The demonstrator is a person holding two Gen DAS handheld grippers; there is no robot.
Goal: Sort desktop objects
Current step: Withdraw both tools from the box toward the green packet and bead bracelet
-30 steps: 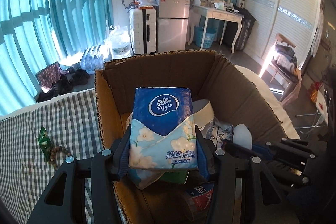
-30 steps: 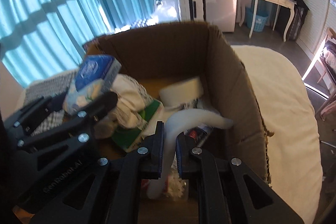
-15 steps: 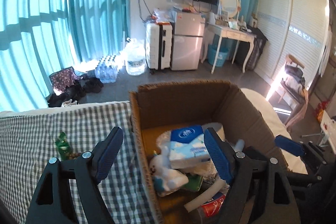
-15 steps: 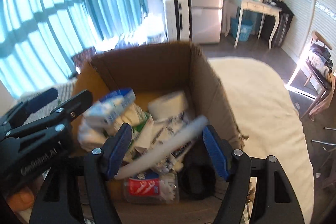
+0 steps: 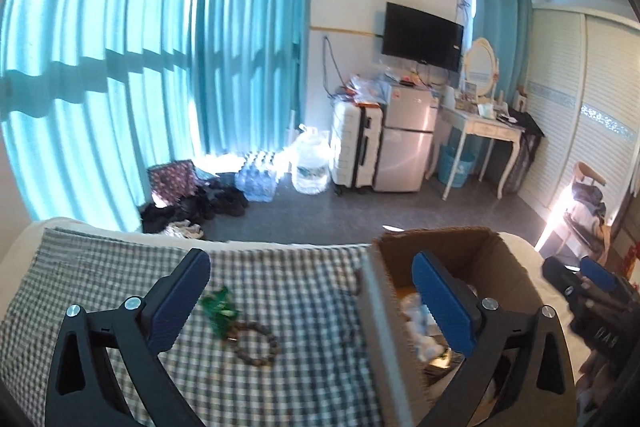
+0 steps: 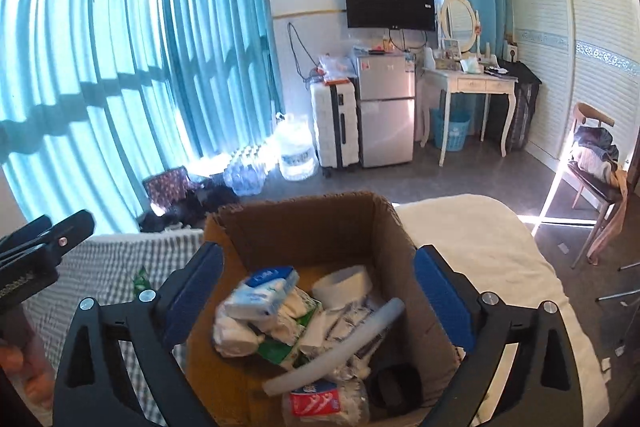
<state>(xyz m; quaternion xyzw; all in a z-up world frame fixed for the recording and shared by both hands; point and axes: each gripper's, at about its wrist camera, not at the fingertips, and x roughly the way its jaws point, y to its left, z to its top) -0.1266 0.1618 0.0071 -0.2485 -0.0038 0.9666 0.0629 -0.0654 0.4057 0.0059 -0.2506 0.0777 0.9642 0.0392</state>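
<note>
**Both grippers opening, nothing between the jaws; sorted items lie in the cardboard box.**

Your left gripper fills the lower part of the left wrist view, jaws spreading wide and empty, over the checked cloth. On that cloth, lower centre, lie a green packet and just below it a bead bracelet; the two appear to touch, though blur prevents confirmation. Your right gripper sits in the lower centre of the right wrist view, jaws likewise opening with nothing held, above the cardboard box. Inside the box you see a blue tissue pack at centre left, a paper roll behind it and a white tube lying diagonally across the other contents.
</note>
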